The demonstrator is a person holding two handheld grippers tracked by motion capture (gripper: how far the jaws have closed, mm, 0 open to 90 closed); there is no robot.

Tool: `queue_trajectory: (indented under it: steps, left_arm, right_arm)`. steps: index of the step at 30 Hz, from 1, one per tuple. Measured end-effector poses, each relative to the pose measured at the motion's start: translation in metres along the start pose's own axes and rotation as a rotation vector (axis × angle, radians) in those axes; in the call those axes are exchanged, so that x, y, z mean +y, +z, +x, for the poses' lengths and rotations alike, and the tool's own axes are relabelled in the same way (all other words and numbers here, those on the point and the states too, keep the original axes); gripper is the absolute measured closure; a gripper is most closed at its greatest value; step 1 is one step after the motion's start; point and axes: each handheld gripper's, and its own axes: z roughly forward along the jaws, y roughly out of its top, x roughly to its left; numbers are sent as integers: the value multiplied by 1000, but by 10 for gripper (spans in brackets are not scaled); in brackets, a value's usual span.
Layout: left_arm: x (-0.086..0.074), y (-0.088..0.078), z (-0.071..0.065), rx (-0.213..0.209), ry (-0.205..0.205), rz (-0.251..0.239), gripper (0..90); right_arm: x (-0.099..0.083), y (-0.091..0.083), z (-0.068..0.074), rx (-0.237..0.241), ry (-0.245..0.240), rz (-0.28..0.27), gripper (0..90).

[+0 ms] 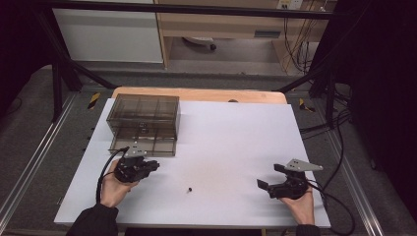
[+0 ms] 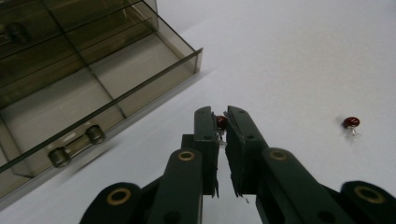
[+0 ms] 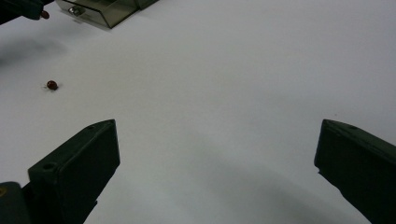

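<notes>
1. Left gripper [image 2: 222,122] pinches a small red bead [image 2: 221,122] at its jaw tips, above the white table [image 1: 231,147].
2. It sits just beside the open drawer [image 2: 93,100] of the smoky box [image 1: 143,115].
3. Second bead [image 2: 350,122] lies loose on the table, between the grippers.
4. Right gripper [image 1: 271,177] has jaws spread wide, nothing between them.

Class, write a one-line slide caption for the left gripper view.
Left gripper pinches a red bead beside the open drawer; another bead lies on the table.
</notes>
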Motion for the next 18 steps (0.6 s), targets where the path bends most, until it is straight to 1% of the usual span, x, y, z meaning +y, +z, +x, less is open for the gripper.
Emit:
queue_trajectory:
  steps: [3,4,5,6,8,9,10,12,13,14,16,18]
  left_arm:
    - [0,-3,6,10,-10,-3,825]
    - [0,-3,6,10,-10,-3,825]
    - [1,-5,9,18,-18,-7,825]
    - [1,-5,9,18,-18,-7,825]
    - [1,-10,14,30,-22,-10,825]
    - [1,-10,14,30,-22,-10,825]
    - [2,-13,18,40,-23,-14,825]
    - [2,-14,20,42,-26,-16,825]
    - [2,-17,24,49,-32,-18,825]
    - [2,-17,24,49,-32,-18,825]
    - [1,-20,30,57,-49,-22,825]
    - [1,-21,32,61,-51,-20,825]
  right_arm:
    - [0,0,0,-1,1,0,7]
    - [0,0,0,-1,1,-1,7]
    - [0,0,0,-1,1,0,7]
    - [0,0,0,-2,4,1,7]
    - [0,0,0,-2,1,2,7]
    - [0,0,0,0,1,3,7]
    - [0,0,0,-2,1,1,7]
    - [0,0,0,-2,3,2,7]
    - [0,0,0,-2,1,1,7]
    - [0,0,0,-2,2,1,7]
    - [0,0,0,-3,3,2,7]
    - [0,0,0,-2,2,2,6]
